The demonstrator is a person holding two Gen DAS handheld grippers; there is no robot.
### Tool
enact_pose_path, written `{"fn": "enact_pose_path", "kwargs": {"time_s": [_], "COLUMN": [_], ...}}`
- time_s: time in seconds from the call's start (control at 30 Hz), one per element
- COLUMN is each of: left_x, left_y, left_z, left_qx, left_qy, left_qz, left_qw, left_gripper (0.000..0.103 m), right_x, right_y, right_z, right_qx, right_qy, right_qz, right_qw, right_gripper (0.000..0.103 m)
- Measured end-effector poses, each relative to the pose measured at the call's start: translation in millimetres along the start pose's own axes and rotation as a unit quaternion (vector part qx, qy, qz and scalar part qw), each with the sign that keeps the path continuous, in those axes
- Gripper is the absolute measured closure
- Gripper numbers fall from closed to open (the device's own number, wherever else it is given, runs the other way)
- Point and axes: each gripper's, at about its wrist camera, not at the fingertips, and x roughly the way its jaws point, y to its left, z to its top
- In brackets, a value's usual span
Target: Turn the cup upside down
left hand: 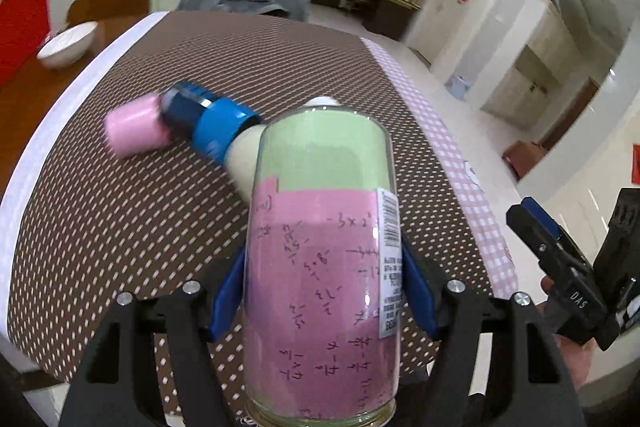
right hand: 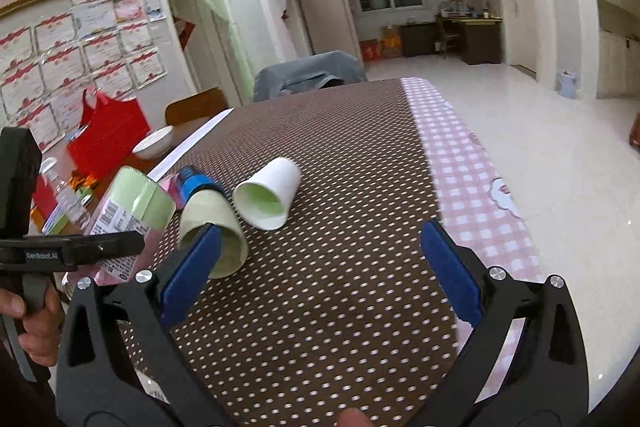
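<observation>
Several cups are in view. One glass cup (left hand: pixel 322 267) is held in the left gripper (left hand: pixel 320 291); two paper cups lie on their sides on the table (right hand: pixel 340 307): a cream one (right hand: pixel 212 227) and a white one (right hand: pixel 268 193). Behind the cream cup lie a blue cup (left hand: pixel 212 125) and a pink cup (left hand: pixel 136 127), also on their sides, the three seemingly end to end. A white bowl (left hand: pixel 68 43) sits on the wooden surface beyond the cloth edge.

The glass cup is a clear, straight-walled tumbler lined with paper, pale green toward the far end and pink toward the near end, the pink part covered in handwritten arithmetic too blurred to read in full. A white barcode sticker runs along its side. The left gripper's blue pads (left hand: pixel 228 291) pinch it from both sides, and it is lifted above the table's near left part, leaning away from the camera.

The right gripper (right hand: pixel 320 267) is spread wide with nothing between its blue pads (right hand: pixel 452 267), held over the brown dotted tablecloth. A pink checked cloth (right hand: pixel 472 179) lies along the table's right edge.

Readable writing: "GenRobot.AI" on the left tool's body in the right wrist view, and "DAS" on the right tool in the left wrist view.
</observation>
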Motion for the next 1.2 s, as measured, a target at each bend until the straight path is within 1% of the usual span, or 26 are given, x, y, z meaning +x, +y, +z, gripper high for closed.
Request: {"fn": "enact_pose_path", "kwargs": {"time_s": [0.1, 0.3, 0.43, 0.57, 0.63, 0.7, 0.83, 0.93, 1.1, 1.2], "left_x": [-2, 3, 21, 42, 45, 42, 30, 17, -12, -36], "left_y": [11, 34, 46, 59, 59, 56, 52, 48, 39, 32], "left_z": [-8, -26, -28, -27, -27, -26, -21, -19, -22, -25], "left_qx": [-0.022, -0.061, -0.083, -0.096, -0.094, -0.078, -0.064, -0.055, -0.039, -0.028], "left_qy": [-0.002, 0.004, 0.014, 0.035, 0.037, 0.023, -0.006, -0.031, -0.080, -0.118], "left_qz": [0.004, 0.033, 0.049, 0.074, 0.085, 0.105, 0.129, 0.152, 0.192, 0.219], "left_qw": [0.9997, 0.9976, 0.9953, 0.9920, 0.9912, 0.9912, 0.9896, 0.9863, 0.9774, 0.9682], "left_gripper": [0.035, 0.035, 0.035, 0.034, 0.028, 0.025, 0.024, 0.024, 0.024, 0.024], "right_x": [3, 9, 14, 15, 15, 17, 20, 24, 28, 26], "right_y": [8, 20, 25, 29, 29, 33, 39, 43, 53, 62], "right_z": [-3, -9, -12, -13, -13, -11, -11, -11, -4, 2], "right_qx": [-0.010, -0.021, -0.024, -0.026, -0.021, -0.021, -0.021, -0.021, -0.019, -0.026], "right_qy": [0.006, 0.017, 0.023, 0.027, 0.029, 0.029, 0.033, 0.042, 0.048, 0.045], "right_qz": [0.006, 0.010, 0.010, 0.012, 0.015, 0.019, 0.029, 0.043, 0.059, 0.070], "right_qw": [1.000, 1.000, 0.999, 0.999, 0.999, 0.999, 0.999, 0.998, 0.997, 0.996], "right_gripper": [0.006, 0.006, 0.006, 0.006, 0.006, 0.006, 0.006, 0.006, 0.006, 0.006]}}
